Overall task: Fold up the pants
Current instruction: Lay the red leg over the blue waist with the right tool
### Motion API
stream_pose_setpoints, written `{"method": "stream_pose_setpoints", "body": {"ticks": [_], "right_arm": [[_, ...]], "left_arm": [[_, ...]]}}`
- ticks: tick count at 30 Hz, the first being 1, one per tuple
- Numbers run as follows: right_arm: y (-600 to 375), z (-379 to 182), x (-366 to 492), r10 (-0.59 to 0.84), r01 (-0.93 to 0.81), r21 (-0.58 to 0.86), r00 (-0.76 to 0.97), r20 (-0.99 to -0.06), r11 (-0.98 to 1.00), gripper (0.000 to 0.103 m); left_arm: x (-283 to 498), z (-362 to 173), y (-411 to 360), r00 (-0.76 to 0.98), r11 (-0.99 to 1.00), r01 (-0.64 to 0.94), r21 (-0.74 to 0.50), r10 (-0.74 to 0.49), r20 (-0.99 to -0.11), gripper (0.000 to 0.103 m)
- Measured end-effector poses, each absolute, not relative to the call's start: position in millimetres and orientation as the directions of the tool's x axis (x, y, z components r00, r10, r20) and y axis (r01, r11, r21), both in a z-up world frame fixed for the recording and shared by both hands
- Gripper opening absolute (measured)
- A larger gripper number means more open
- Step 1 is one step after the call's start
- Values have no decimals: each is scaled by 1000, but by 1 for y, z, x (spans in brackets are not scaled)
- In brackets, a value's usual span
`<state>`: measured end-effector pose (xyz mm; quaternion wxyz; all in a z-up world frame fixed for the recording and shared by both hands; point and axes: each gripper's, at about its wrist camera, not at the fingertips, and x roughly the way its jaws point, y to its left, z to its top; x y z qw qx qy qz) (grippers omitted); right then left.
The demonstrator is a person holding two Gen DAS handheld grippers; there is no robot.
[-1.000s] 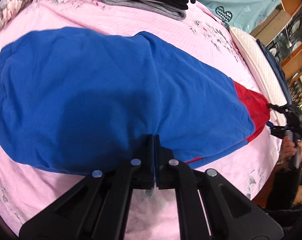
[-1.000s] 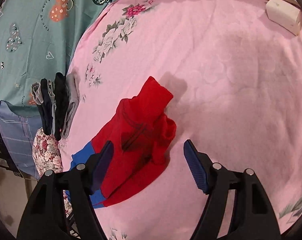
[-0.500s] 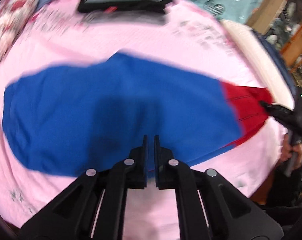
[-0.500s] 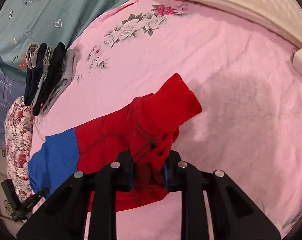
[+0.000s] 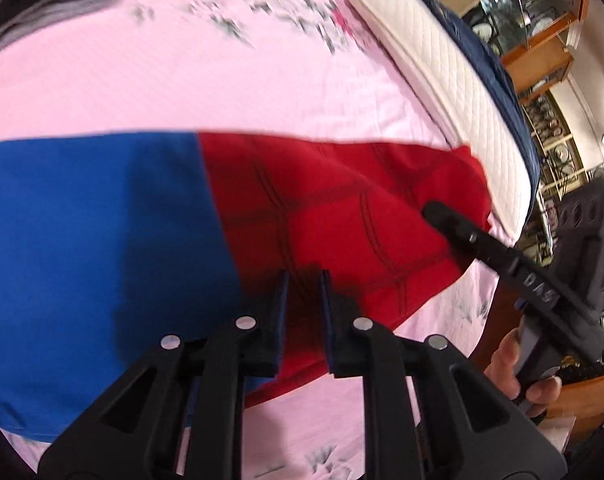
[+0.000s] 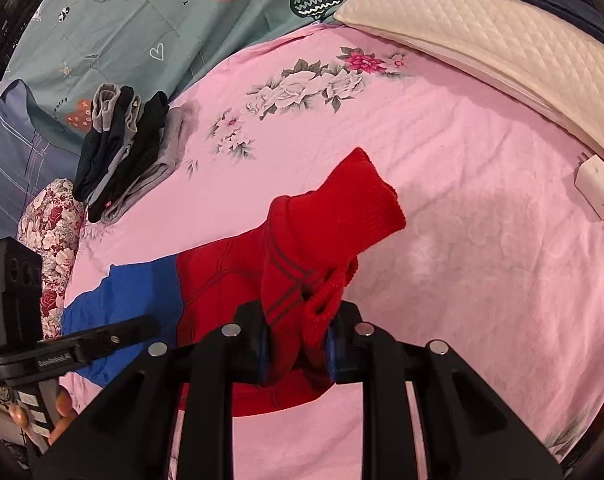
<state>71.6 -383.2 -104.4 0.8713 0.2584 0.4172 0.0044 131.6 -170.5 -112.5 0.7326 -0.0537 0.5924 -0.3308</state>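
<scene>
The pants (image 5: 150,220) are blue with red lower legs and lie across the pink bedsheet (image 5: 182,72). My left gripper (image 5: 303,280) hovers over the red part near its front edge, jaws slightly apart with red cloth showing between them. My right gripper (image 6: 296,316) is shut on the bunched red cuff end (image 6: 333,220) and lifts it off the bed. The right gripper also shows in the left wrist view (image 5: 461,232), at the red end. The left gripper shows in the right wrist view (image 6: 114,336), over the blue part.
A stack of folded dark and grey clothes (image 6: 122,152) lies at the far side of the bed. A cream quilted pillow (image 6: 501,40) lines the edge, with a small white box (image 6: 597,188) beside it. A floral cushion (image 6: 54,232) sits at the left. Shelves (image 5: 549,40) stand beyond.
My right gripper closed on the red cuff and lifted it. My left gripper let go of the blue edge and moved along the pants to the red part.
</scene>
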Motion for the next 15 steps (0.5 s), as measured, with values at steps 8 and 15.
{"method": "stream_pose_setpoints", "body": {"ticks": [8,15], "right_arm": [[-375,-106,76,211,217,436,639,-740,873,22],[-341,-63,71,196,143,399,693,-694,906,22]], "left_arm": [[111,-112,-151,83,748,451,-487,-579,-811,13],[131,-86,-4,344,849,245,-468,-527,-777,13]]}}
